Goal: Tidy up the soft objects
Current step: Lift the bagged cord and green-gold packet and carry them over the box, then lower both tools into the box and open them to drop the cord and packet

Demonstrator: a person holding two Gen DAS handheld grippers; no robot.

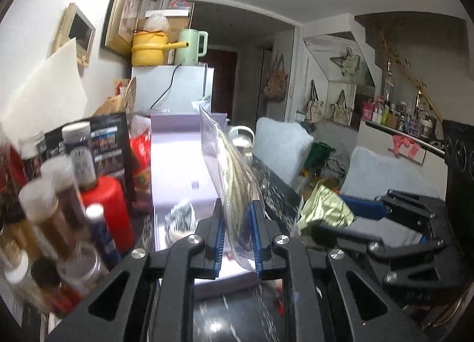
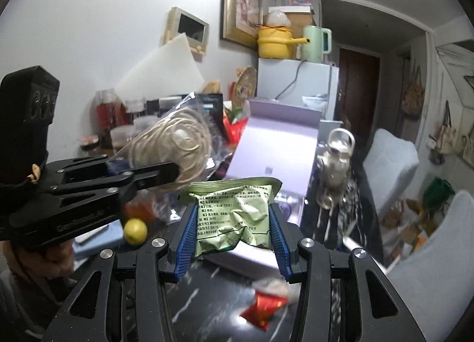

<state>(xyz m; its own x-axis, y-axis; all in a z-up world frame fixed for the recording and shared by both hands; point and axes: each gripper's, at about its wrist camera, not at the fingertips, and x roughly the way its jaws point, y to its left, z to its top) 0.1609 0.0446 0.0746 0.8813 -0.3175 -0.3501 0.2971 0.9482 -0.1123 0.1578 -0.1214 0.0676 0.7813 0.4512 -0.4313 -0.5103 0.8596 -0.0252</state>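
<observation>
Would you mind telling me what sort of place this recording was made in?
Most likely a lived-in flat: a small fridge carrying a yellow pot and kettle, framed picture on the wall, cloth-covered chairs.

White walls (image 2: 89,16), framed picture (image 2: 241,1), fridge (image 2: 296,81), perhaps grey armchairs (image 1: 281,140)

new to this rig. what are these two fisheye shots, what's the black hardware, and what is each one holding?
No robot arm: a person carries a two-finger gripper in each hand, each with a camera looking forward along its blue-padded jaws.

Left wrist view: the left gripper is shut on a clear bag of coiled cord. The right gripper shows at right.

Right wrist view: the right gripper is shut on a green packet. The left gripper appears at left with its bag.

Below is a dark marbled table with a lilac box, a red wrapper, a yellow fruit, a silver teapot and bottles.
</observation>
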